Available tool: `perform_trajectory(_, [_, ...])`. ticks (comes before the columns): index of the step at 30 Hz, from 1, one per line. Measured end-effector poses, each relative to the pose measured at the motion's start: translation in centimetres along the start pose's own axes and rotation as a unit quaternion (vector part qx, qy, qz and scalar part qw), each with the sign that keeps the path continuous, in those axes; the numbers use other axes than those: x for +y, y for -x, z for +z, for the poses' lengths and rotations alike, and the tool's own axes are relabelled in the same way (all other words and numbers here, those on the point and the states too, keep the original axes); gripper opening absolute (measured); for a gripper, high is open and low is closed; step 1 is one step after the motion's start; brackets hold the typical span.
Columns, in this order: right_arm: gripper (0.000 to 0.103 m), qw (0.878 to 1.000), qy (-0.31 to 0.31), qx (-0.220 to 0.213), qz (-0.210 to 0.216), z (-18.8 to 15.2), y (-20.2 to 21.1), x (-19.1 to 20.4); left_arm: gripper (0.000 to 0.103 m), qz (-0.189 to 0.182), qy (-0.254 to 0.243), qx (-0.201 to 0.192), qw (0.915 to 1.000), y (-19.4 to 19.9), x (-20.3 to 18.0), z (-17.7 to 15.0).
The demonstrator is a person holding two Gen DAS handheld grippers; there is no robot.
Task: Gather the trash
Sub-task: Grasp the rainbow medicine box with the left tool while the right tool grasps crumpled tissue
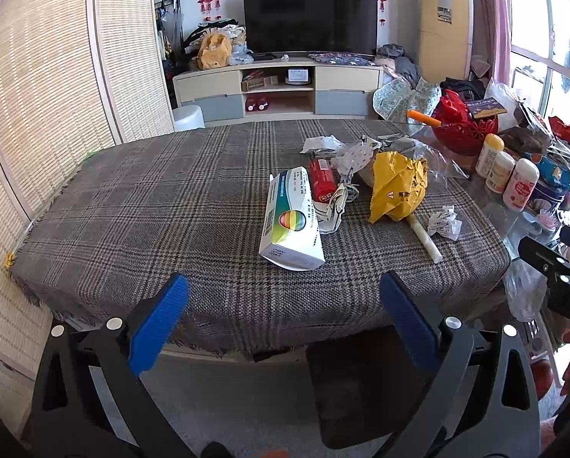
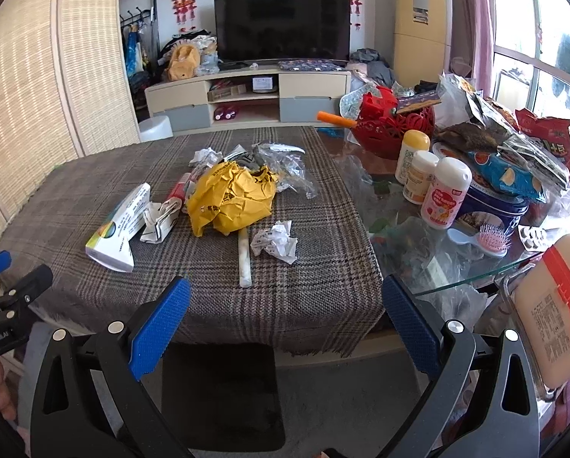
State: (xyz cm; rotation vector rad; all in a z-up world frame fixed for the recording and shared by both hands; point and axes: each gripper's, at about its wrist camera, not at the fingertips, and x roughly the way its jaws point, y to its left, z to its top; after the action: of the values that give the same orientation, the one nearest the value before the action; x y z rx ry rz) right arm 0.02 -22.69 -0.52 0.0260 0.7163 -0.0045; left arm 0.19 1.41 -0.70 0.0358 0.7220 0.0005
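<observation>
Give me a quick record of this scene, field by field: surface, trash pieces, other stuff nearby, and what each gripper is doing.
surface: plaid cloth on a table
trash: white box; crumpled yellow bag; paper ball; white stick; red wrapper
nearby: three bottles; pink hairbrush
left gripper: open, empty, short of the table
right gripper: open, empty

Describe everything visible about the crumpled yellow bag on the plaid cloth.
The yellow bag is thin, crinkled plastic with black print and a warning triangle, bunched into a loose mound on the plaid cloth. Clear wrappers lie behind it, and a white stick pokes out from under its near edge. Neither claw touches it.
</observation>
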Motion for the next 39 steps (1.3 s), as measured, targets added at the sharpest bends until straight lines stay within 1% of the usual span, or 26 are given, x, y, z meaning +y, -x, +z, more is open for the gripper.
perform_trajectory(3, [0.1,1.0,0.006,0.004,-0.003,-0.1,-0.6,0.0,0.095,-0.006,0.001,0.017,0.9998,-0.9,0.4,0.1])
perform_trajectory(6, [0.1,1.0,0.001,0.029,-0.002,-0.1,-1.8,-0.6,0.095,-0.007,0.0,0.039,0.9992,-2.0,0.6,0.1])
perform_trajectory(11, [0.1,0.998,-0.004,0.066,0.018,-0.2,-3.9,-0.9,0.095,-0.018,-0.008,0.058,0.9981,-3.4,0.3,0.5])
perform_trajectory(12, [0.1,0.997,0.0,0.074,0.021,0.0,-4.3,-0.8,0.095,-0.02,-0.009,0.063,0.9977,-3.8,0.3,0.7])
perform_trajectory(15, [0.1,0.997,0.009,0.079,0.018,1.0,-5.1,-0.2,0.095,-0.032,-0.002,0.086,0.9958,-5.5,0.7,1.5])
perform_trajectory(16, [0.1,0.996,0.005,0.083,0.016,1.5,-5.4,-0.2,0.095,-0.035,0.003,0.094,0.995,-6.1,0.8,1.8])
perform_trajectory(18, [0.1,0.996,-0.011,0.089,0.029,2.8,-6.3,-0.5,0.095,-0.041,0.007,0.107,0.9934,-7.5,1.0,2.7])
perform_trajectory(20, [0.1,0.994,-0.023,0.099,0.031,3.9,-7.5,-0.7,0.095,-0.031,0.001,0.117,0.9927,-8.8,1.0,3.7])
perform_trajectory(24, [0.1,0.993,-0.021,0.115,0.017,5.1,-9.9,-0.8,0.095,-0.02,-0.015,0.125,0.9919,-10.8,0.9,5.2])
perform_trajectory(27, [0.1,0.99,-0.033,0.133,0.035,5.6,-11.5,-1.1,0.095,-0.025,-0.012,0.142,0.9895,-12.6,1.2,6.1])
perform_trajectory(30, [0.1,0.988,-0.042,0.146,0.041,6.0,-12.7,-1.2,0.095,-0.032,-0.016,0.162,0.9862,-14.3,1.2,6.4])
perform_trajectory(33, [0.099,0.983,-0.058,0.166,0.055,5.9,-14.2,-1.3,0.095,-0.031,-0.019,0.169,0.985,-15.3,0.9,6.6])
perform_trajectory(35, [0.091,0.98,-0.071,0.174,0.067,5.8,-14.9,-1.4,0.095,-0.033,-0.018,0.173,0.9842,-15.7,0.6,6.7])
perform_trajectory(37, [0.081,0.977,-0.08,0.184,0.073,5.6,-15.7,-1.4,0.095,-0.029,-0.021,0.175,0.984,-16.0,0.2,6.8])
perform_trajectory(39, [0.079,0.976,-0.083,0.189,0.069,5.4,-16.2,-1.4,0.095,-0.026,-0.023,0.179,0.9833,-16.5,-0.1,6.8])
